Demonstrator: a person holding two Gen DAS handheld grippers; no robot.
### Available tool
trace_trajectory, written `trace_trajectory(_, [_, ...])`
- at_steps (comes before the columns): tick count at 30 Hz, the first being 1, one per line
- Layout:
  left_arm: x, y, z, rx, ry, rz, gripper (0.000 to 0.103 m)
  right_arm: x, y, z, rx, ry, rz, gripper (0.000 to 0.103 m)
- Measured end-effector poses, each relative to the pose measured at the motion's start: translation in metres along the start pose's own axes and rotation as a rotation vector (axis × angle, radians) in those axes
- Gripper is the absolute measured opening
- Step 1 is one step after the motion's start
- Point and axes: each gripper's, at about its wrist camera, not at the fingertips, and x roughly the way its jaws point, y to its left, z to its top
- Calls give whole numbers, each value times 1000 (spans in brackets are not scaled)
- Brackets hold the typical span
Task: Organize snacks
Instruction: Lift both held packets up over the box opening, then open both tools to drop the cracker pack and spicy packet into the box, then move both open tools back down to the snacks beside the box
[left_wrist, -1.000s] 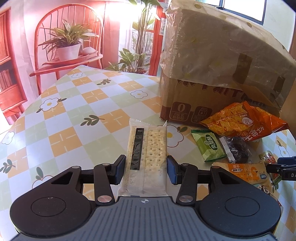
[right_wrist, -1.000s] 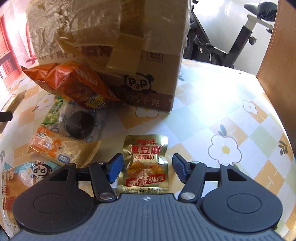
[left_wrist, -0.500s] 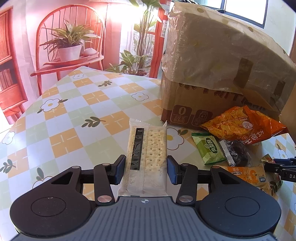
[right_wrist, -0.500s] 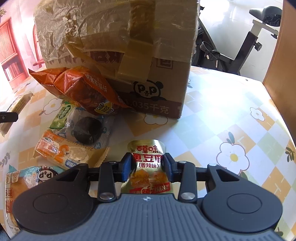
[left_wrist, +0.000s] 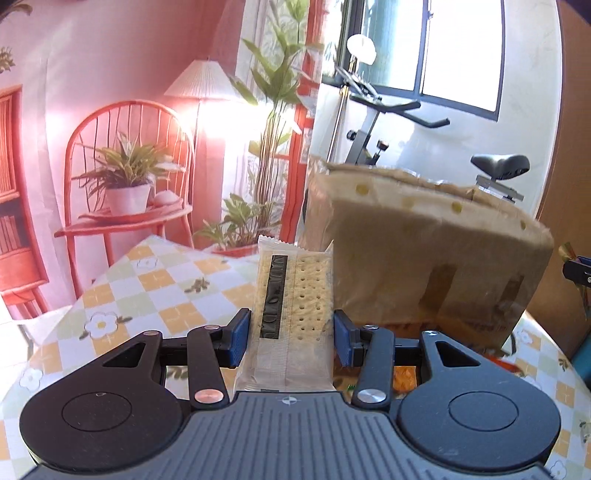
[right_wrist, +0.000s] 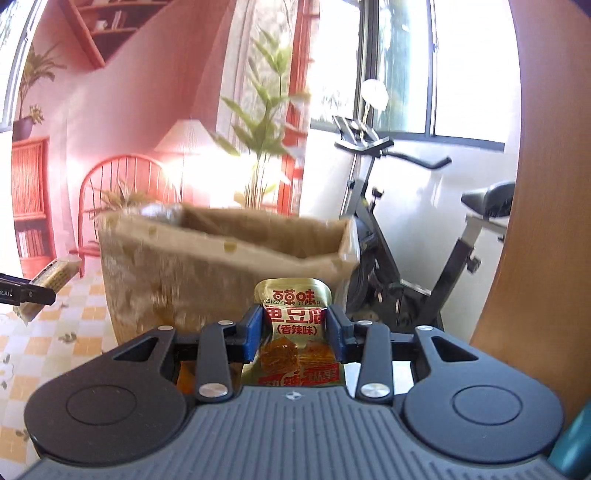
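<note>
Nearest in the left wrist view, the left tongs (left_wrist: 291, 334) pinch a clear-wrapped cracker packet (left_wrist: 293, 314) by its long sides, both blue pads pressed against the wrapper. The packet stands lengthwise away from the camera toward 12 o'clock and hangs clear of the bench (left_wrist: 147, 288), whose checked flower cloth shows at 9 to 10 o'clock. Just past the packet at 1 to 2 o'clock sits the cardboard box (left_wrist: 424, 258), its taped flaps blurred. A bit of orange snack wrapper (left_wrist: 404, 374) peeks out under the right finger. At the 3 o'clock edge a dark tip of the right tongs (left_wrist: 578, 271) shows.

Nearest in the right wrist view, the right tongs (right_wrist: 293, 332) grip a gold snack pouch (right_wrist: 295, 332) with red print; both pads bear on its sides and the pouch bows a little between them. It is held in the air in front of the box (right_wrist: 221, 273), whose open top shows at 11 to 12 o'clock. At 9 o'clock the left tongs (right_wrist: 26, 293) carry the cracker packet (right_wrist: 51, 275) above the bench (right_wrist: 44, 339).

Farther off stand an exercise bike (right_wrist: 406, 236) at 2 o'clock, a tall plant (right_wrist: 266, 122) at 12 o'clock and a red chair backdrop (right_wrist: 122, 177) at 10 o'clock.
</note>
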Motion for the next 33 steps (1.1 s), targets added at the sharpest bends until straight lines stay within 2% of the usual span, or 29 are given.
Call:
trace_trajectory(4, [-2,-13,51,23,-69,-52,49,14,1,46,-16,-64,40,40])
trace_trajectory(7, [13,-24,91,-1,-79,-96,49,41,2,71,-21,-53,59,40])
trace_trajectory(9, [29,-39,114,4,-78,-118,49,66,1,81,-8,-14,57,40])
trace_trajectory(11, [50,-54,132,24,-53,-126,49,90,-4,85,50,29,59,41])
trace_trajectory(14, [88,-65,144,-6,14,-126,49,116,-7,84,108,84,38,45])
trace_trajectory(16, [104,-72,145,-19,44,-108,50,126,-7,81,125,122,15,55])
trace_trajectory(19, [115,-71,141,-8,71,-89,58,128,-11,76,146,147,13,58])
trace_trajectory(21, [115,-67,139,-1,78,-100,58,121,-14,73,148,147,28,60])
trace_trajectory(25, [98,-50,134,9,96,-110,58,97,-13,70,144,139,64,60])
trace_trajectory(33, [38,-10,100,44,123,-111,58,37,0,52,162,119,179,60])
